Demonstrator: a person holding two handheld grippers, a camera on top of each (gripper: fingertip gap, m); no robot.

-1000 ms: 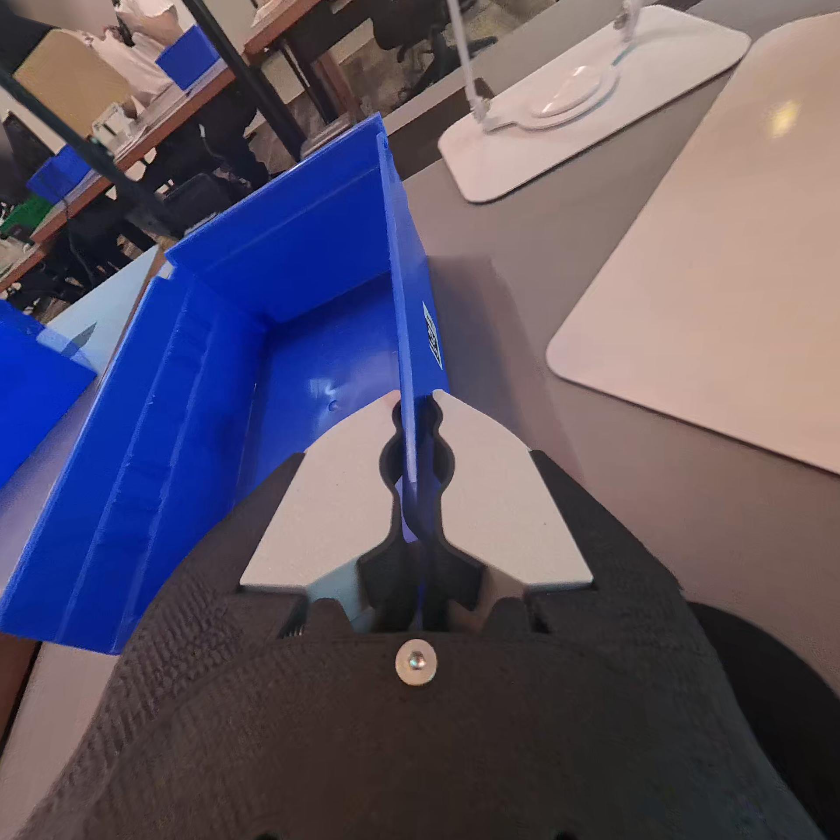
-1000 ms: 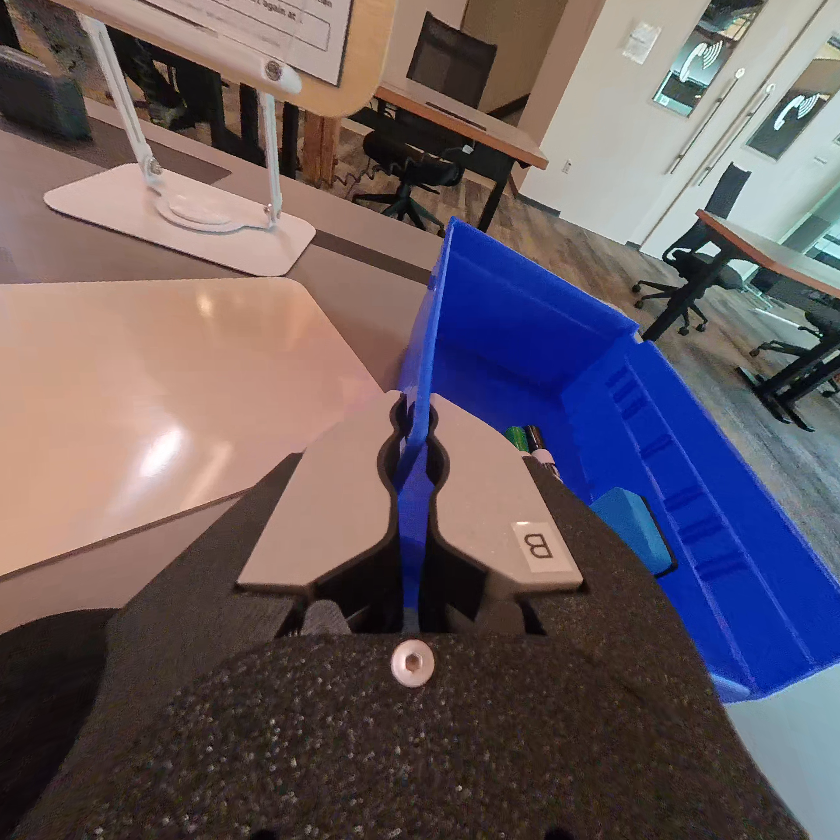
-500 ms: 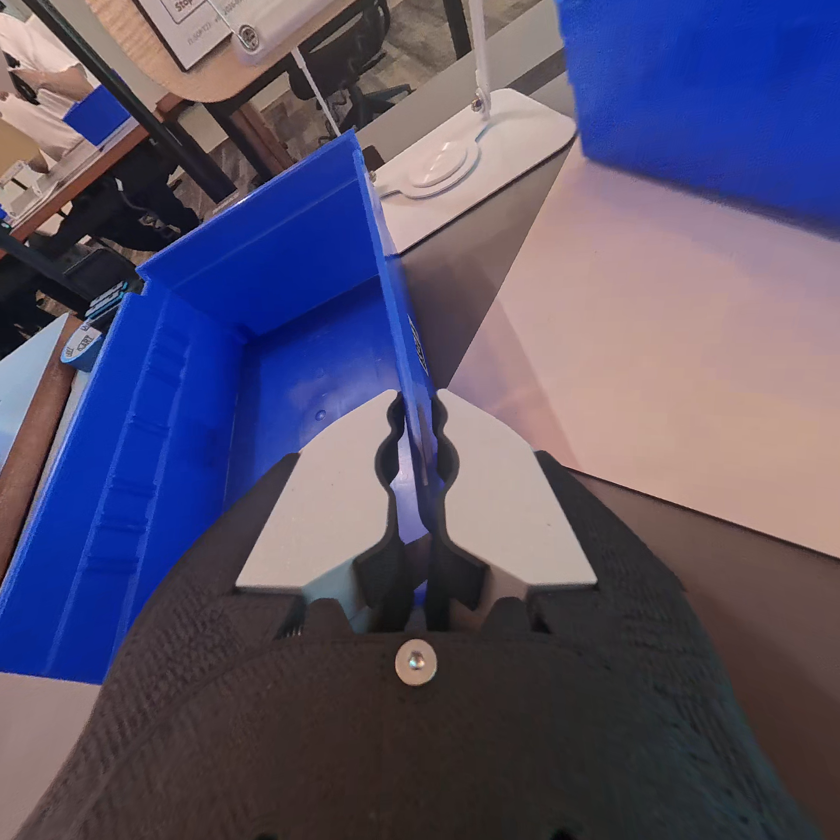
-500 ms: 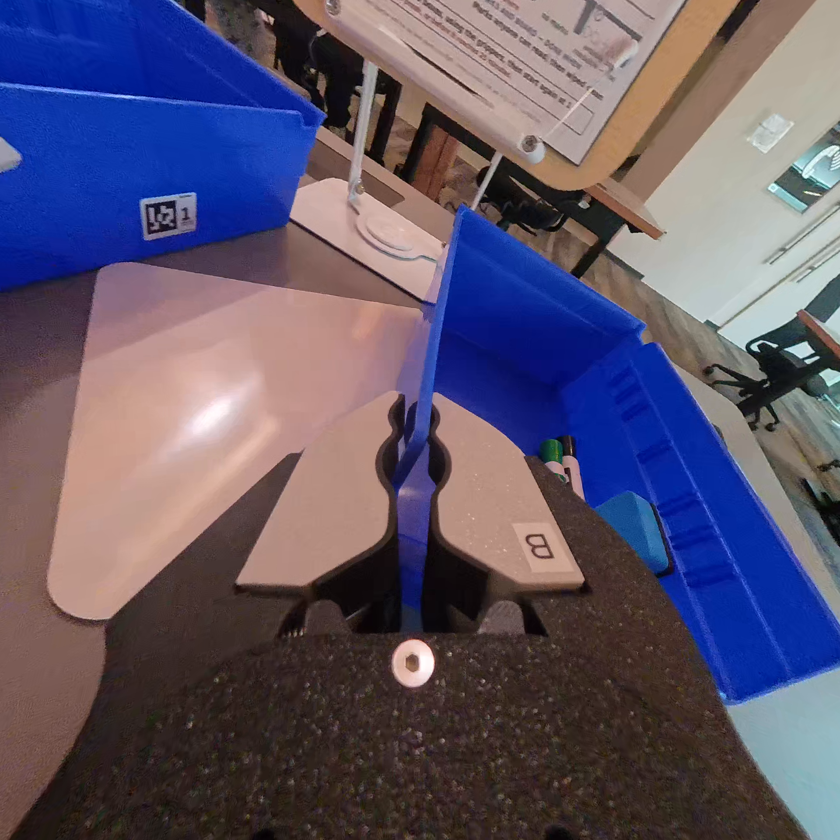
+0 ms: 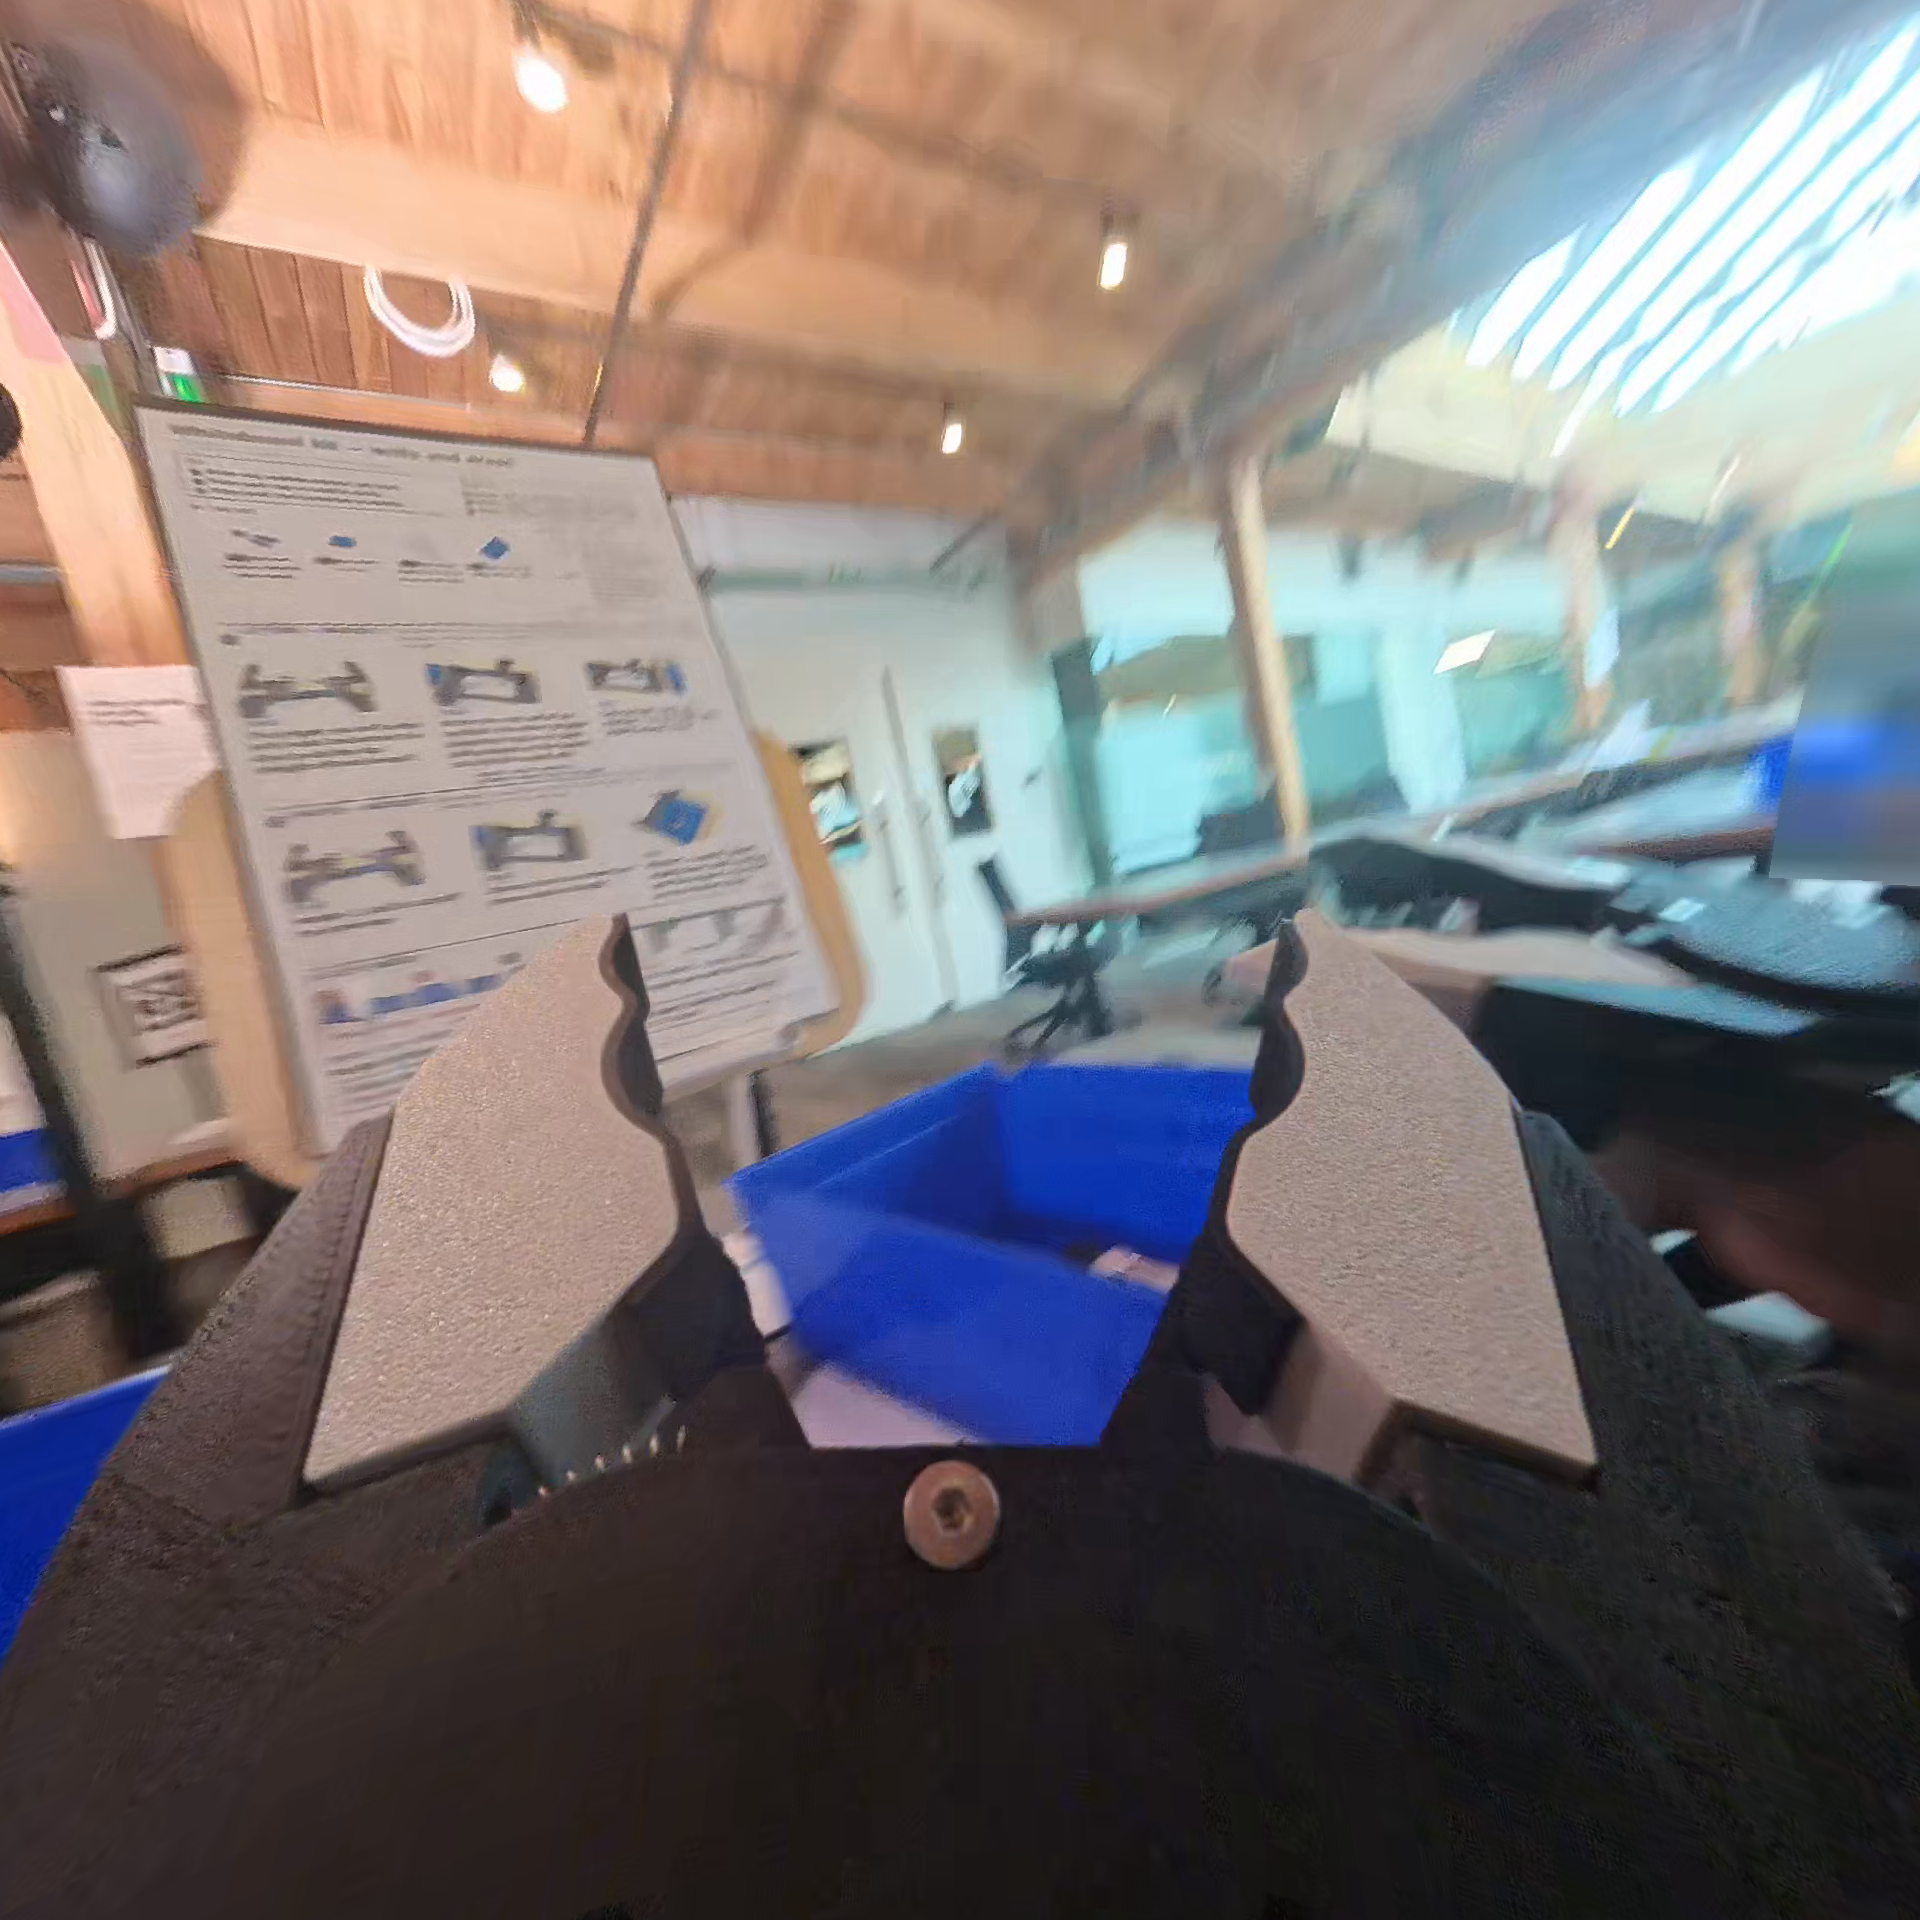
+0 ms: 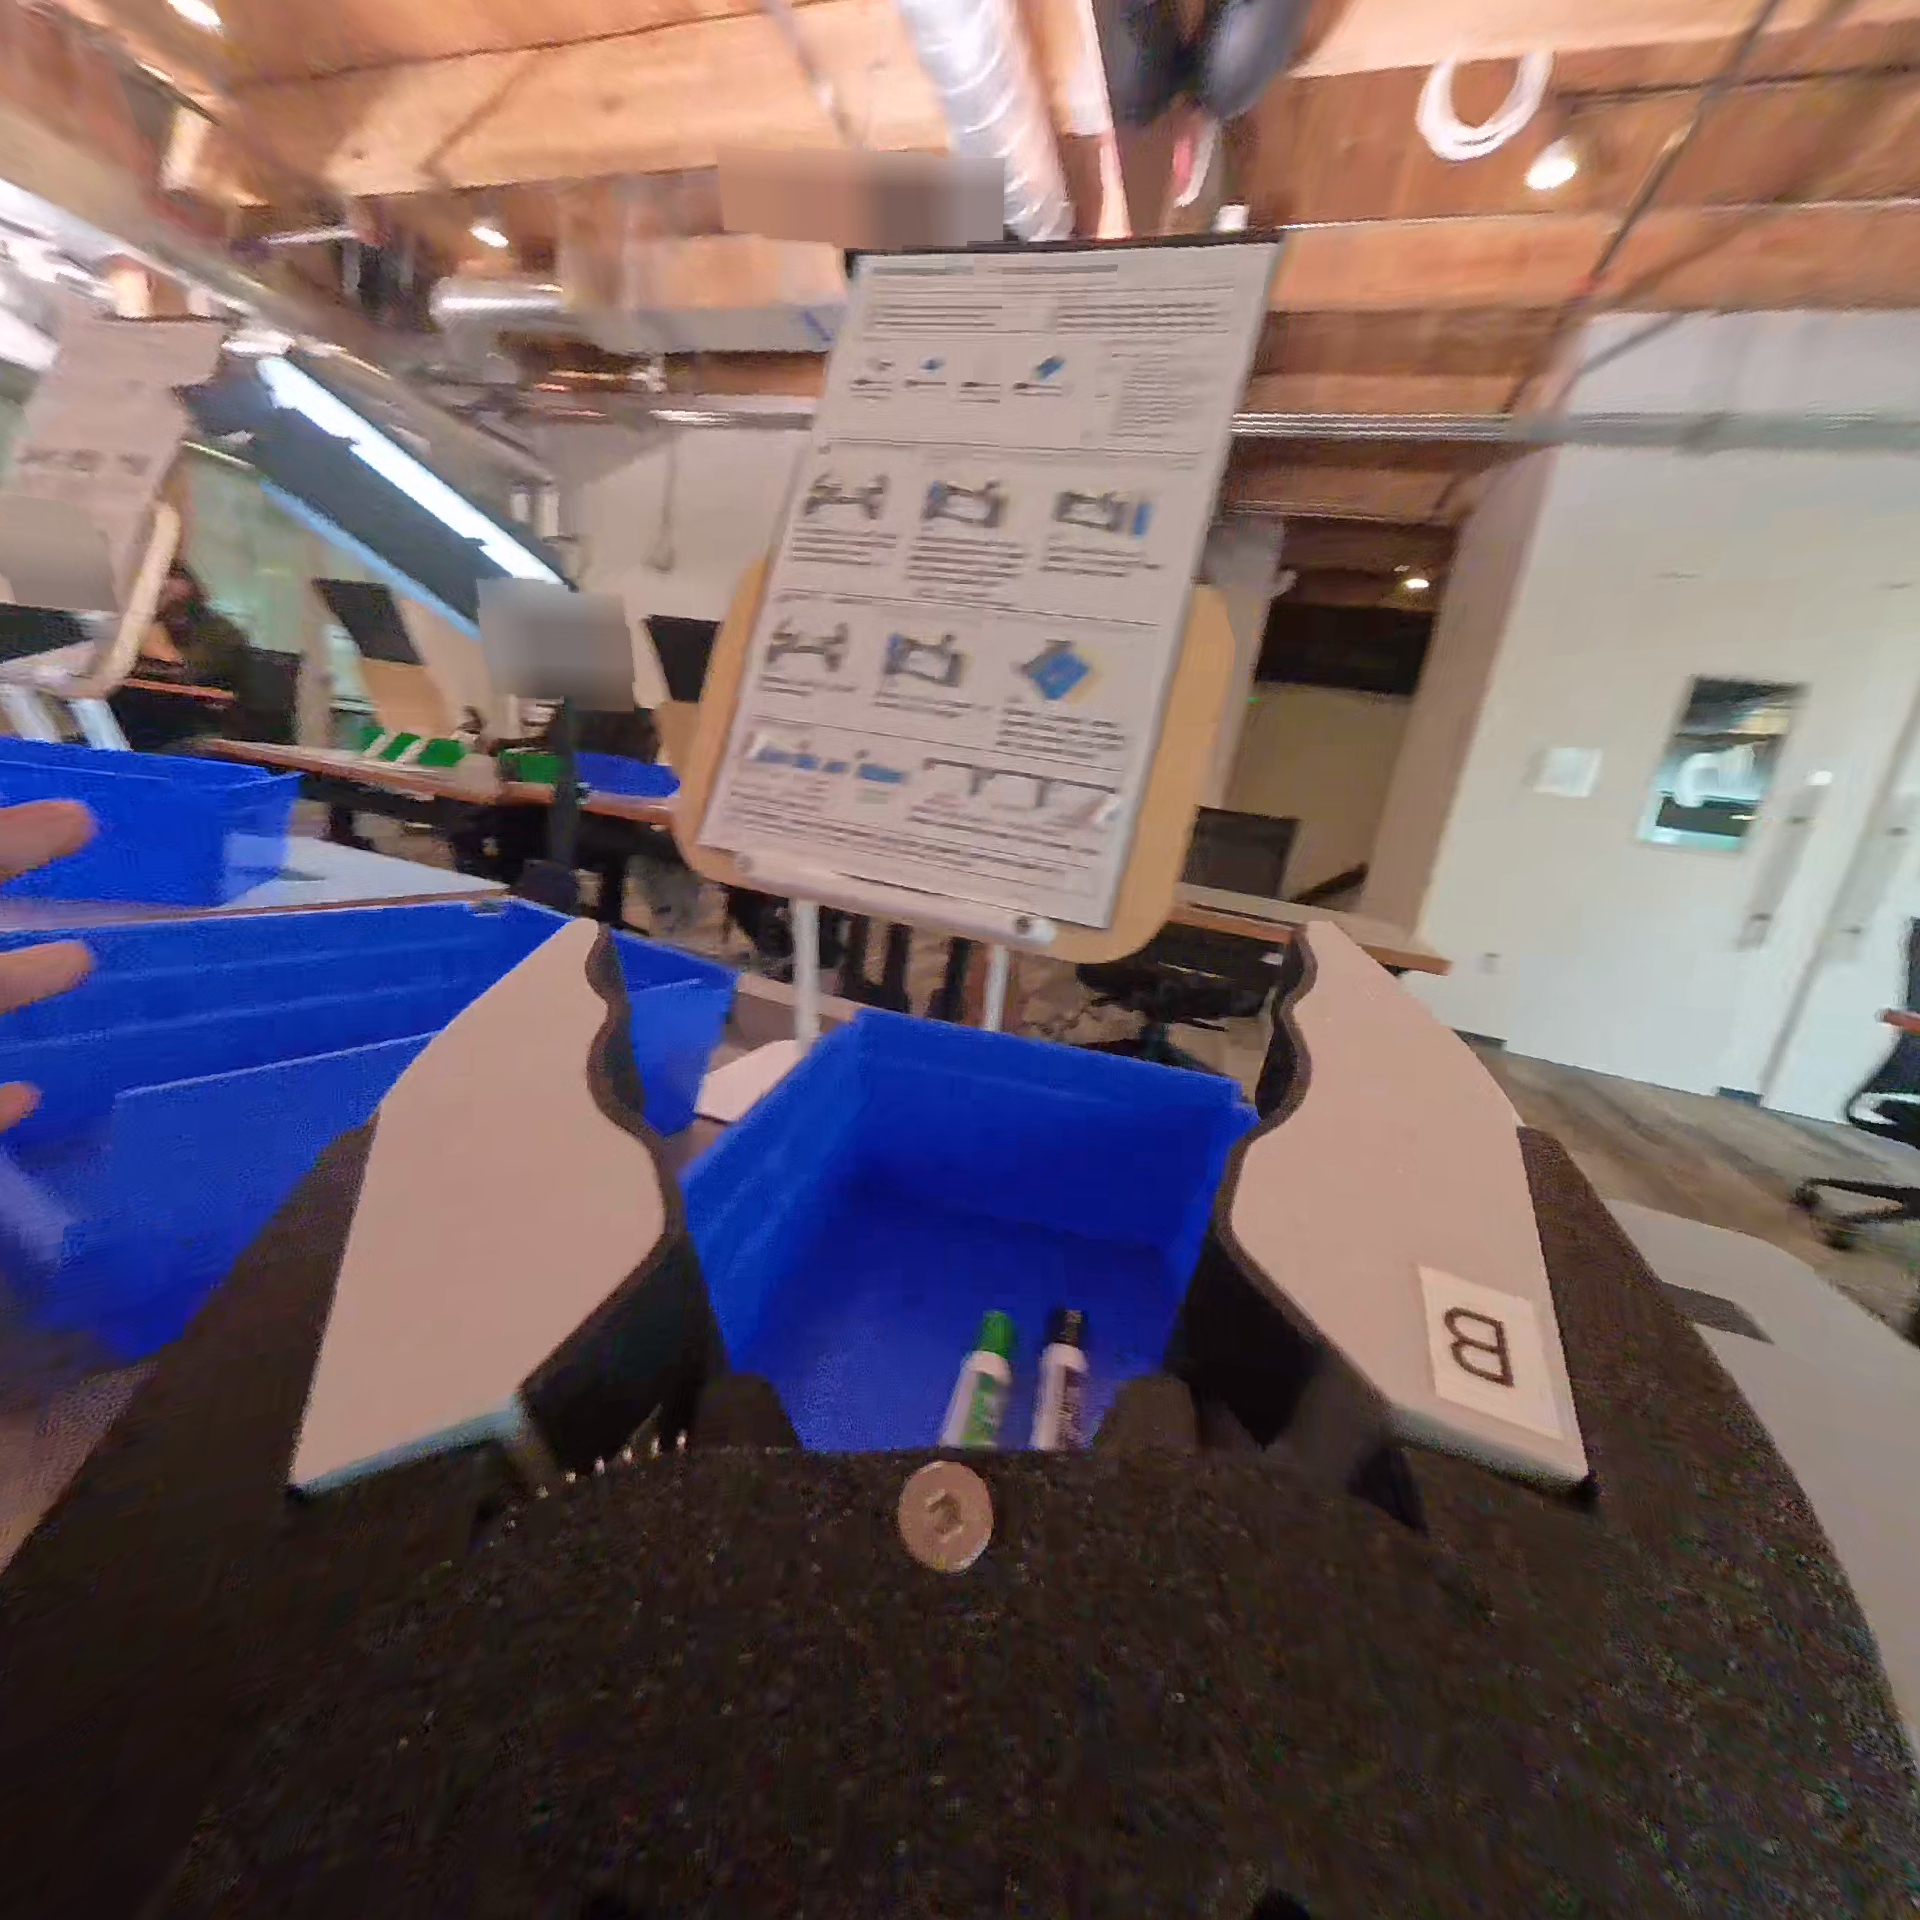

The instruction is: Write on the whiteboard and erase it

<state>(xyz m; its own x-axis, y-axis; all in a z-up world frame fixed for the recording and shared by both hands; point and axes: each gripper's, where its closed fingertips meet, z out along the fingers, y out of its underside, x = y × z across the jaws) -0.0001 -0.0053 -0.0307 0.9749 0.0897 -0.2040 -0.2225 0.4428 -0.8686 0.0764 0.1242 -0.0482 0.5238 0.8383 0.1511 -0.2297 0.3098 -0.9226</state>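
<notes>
I am holding my left tool (image 5: 951,1039) and right tool (image 6: 940,1049) wide apart with nothing in them, the two markers (image 6: 1023,1387) are lying in the blue bin (image 6: 997,1101), and no whiteboard is showing, so writing and wiping are both waiting.

In the right wrist view, the black body of the right gripper (image 6: 951,966) hides the lower ends of the green marker (image 6: 982,1382) and the dark marker (image 6: 1062,1382) at the frame's lower middle, and it also covers the near wall of their blue bin (image 6: 977,1143). At the left edge of that frame, a second blue bin (image 6: 208,1049) is smeared and cut off, with fingertips (image 6: 42,831) only partly in view. The left wrist view is motion-blurred on its right side, so the dark shapes there cannot be made out, and the white item inside the bin (image 5: 935,1330) at lower centre is too blurred and hidden to tell.
</notes>
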